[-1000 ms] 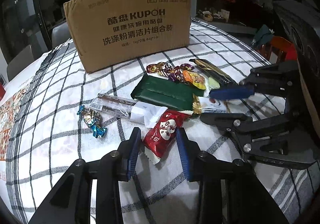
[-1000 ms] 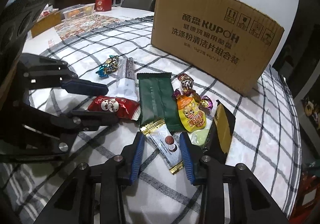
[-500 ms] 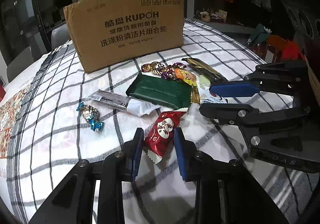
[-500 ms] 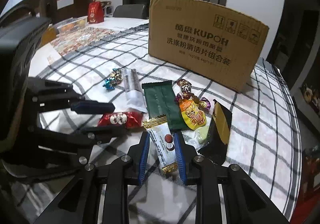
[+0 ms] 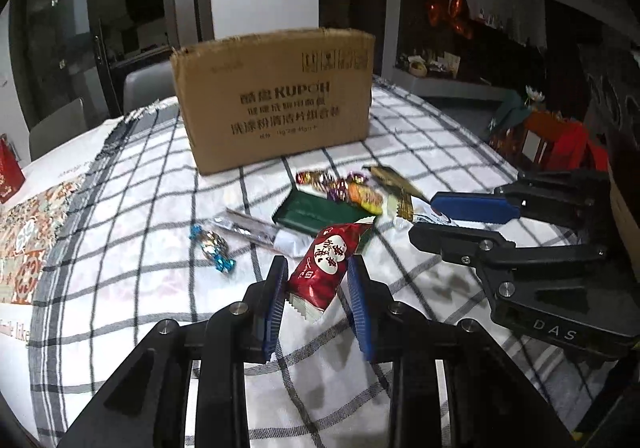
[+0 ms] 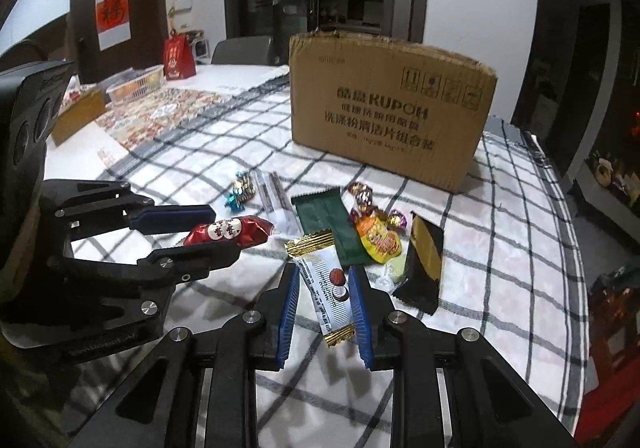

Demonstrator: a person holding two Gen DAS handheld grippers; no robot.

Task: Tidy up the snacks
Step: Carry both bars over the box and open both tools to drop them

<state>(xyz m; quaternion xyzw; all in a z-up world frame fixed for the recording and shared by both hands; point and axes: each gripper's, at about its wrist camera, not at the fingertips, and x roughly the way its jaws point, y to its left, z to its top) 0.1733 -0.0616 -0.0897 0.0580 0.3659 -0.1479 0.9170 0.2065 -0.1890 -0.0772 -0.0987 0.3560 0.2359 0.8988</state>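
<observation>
Left gripper (image 5: pixel 318 290), bottom centre of the left wrist view, is clamped on a red snack packet (image 5: pixel 330 266) w/ white heart print; the packet sticks up and fwd between the blue pads, lifted clear of the checked tablecloth (image 5: pixel 132 260). Same packet shows mid-left in the right wrist view (image 6: pixel 230 232), held sideways in the left gripper (image 6: pixel 208 234).

Right gripper (image 6: pixel 324 306), bottom centre of its own view, is closed on a white-and-gold wafer packet (image 6: pixel 328 284), gold crimped ends poking out above and below the pads. In the left wrist view the right gripper (image 5: pixel 460 222) comes in from the right edge; the packet there is mostly hidden.

Rest of the snacks lie on the cloth around frame centre: green flat packet (image 6: pixel 334 228), orange-yellow packet (image 6: pixel 378 240) touching its right side, black-and-gold packet (image 6: pixel 424 260) further right, a pale green sweet (image 6: pixel 394 270) between those two. Foil-wrapped candies (image 6: pixel 362 194) sit just above the orange one. Clear-wrapped long bar (image 6: pixel 274 200) is left of the green packet, w/ a blue-foil candy (image 6: pixel 240 190) beside it.

Cardboard box (image 6: pixel 390 116) stands upright behind the pile, upper centre in both views.
</observation>
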